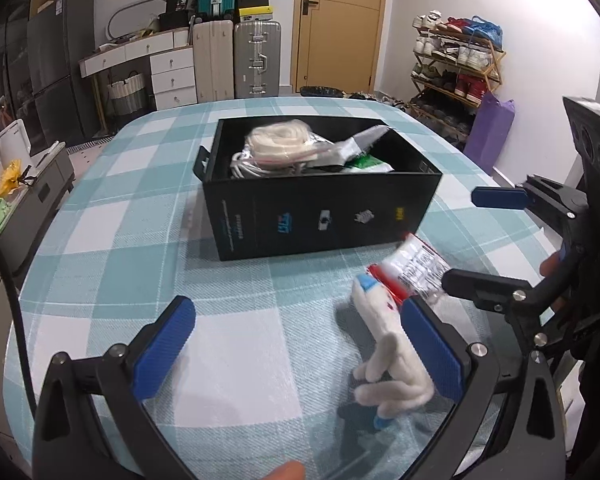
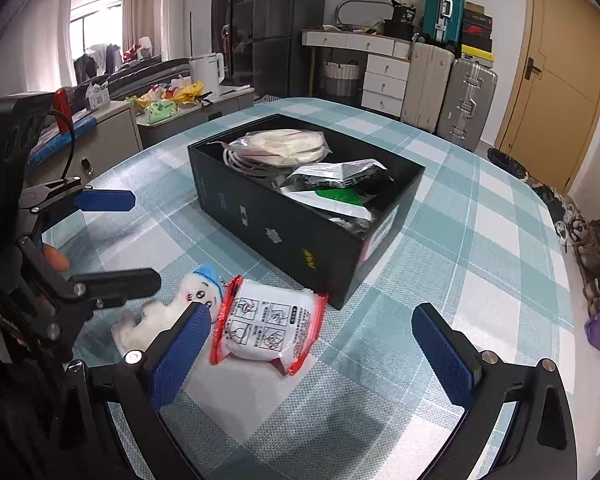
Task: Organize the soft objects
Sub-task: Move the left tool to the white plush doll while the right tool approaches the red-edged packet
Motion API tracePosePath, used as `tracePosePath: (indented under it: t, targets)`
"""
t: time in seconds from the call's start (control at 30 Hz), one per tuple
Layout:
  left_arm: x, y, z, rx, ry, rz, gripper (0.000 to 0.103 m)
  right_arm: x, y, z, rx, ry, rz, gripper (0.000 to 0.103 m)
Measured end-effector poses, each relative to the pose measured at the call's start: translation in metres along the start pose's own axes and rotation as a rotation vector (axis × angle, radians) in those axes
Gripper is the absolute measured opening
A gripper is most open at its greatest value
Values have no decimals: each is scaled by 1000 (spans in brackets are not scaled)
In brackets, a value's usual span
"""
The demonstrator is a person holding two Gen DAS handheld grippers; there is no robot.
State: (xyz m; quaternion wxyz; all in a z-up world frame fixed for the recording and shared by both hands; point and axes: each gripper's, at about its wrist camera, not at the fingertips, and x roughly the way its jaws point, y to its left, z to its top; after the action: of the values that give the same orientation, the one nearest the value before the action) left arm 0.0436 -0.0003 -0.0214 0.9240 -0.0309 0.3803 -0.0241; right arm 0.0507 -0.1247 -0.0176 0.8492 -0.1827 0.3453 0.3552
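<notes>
A white plush toy with a blue cap (image 1: 384, 344) (image 2: 180, 300) lies on the checked tablecloth, next to a white packet with red edges (image 1: 416, 268) (image 2: 268, 326). Both lie in front of an open black box (image 1: 320, 208) (image 2: 284, 220) that holds a cream bundle (image 1: 278, 140) (image 2: 284, 146), a white cable and silver packets. My left gripper (image 1: 296, 344) is open and empty; its right finger is just beside the plush. My right gripper (image 2: 316, 352) is open and empty, low over the packet. Each gripper also shows in the other's view, the right (image 1: 480, 240) and the left (image 2: 132, 240).
The table (image 1: 140, 240) has rounded edges. Behind it stand suitcases (image 1: 256, 60), a white drawer unit (image 1: 168, 72), a door and a shoe rack (image 1: 456, 64). A low grey cabinet (image 2: 112, 128) with clutter stands to the table's left.
</notes>
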Motion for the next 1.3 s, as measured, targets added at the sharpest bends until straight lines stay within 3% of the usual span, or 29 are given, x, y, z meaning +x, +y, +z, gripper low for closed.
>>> tracePosePath:
  t: [0.53, 0.8, 1.1, 1.3]
  targets:
    - [3, -16, -12, 63, 61, -46, 103, 3, -3, -6, -5, 30, 14, 102]
    - [8, -20, -14, 96, 86, -9, 103, 9, -9, -9, 22, 45, 23, 102]
    - [14, 11, -9, -9, 86, 33, 103, 18, -5, -10, 26, 65, 36, 102]
    - [14, -1, -13, 56, 99, 36, 103, 27, -2, -9, 36, 82, 45, 102]
